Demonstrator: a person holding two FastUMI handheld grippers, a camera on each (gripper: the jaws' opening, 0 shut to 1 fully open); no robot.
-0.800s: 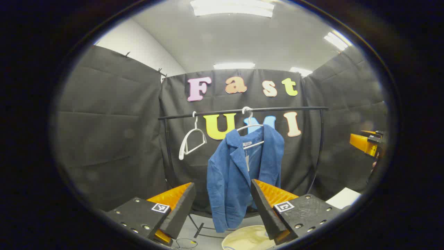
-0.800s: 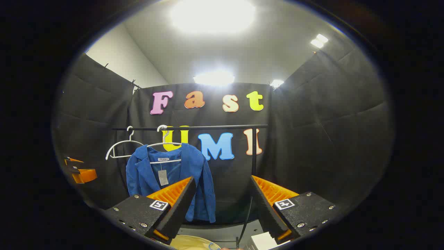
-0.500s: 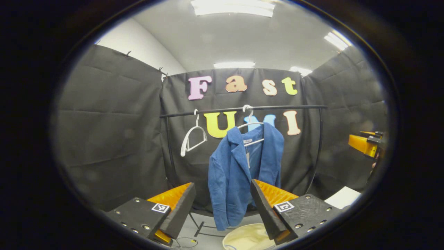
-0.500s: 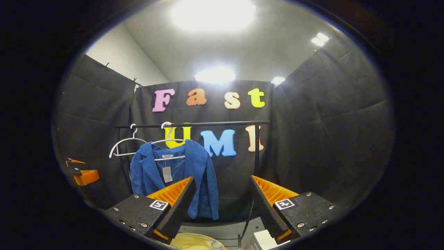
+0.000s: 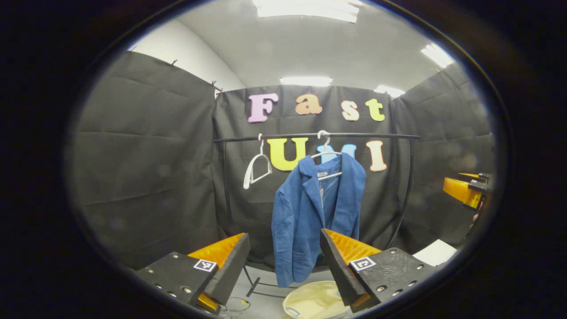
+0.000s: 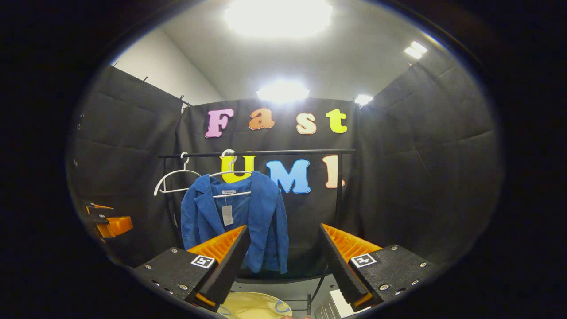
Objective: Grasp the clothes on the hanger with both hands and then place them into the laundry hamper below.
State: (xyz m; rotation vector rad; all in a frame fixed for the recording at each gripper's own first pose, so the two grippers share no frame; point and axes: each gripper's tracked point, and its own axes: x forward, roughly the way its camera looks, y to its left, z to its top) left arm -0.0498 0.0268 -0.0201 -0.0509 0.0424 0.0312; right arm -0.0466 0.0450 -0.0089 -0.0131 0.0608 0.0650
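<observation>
Nothing is grasped yet — the blue jacket hangs on its hanger from the rail, well ahead of both grippers. The left gripper and right gripper are spread wide, holding nothing. The hamper waits below, between the left fingers — grasping and dropping remain.

No wording can be read. The blue jacket carries a small neck label and a hanging tag, both too small to make out. Square coded markers sit on the fingers.
</observation>
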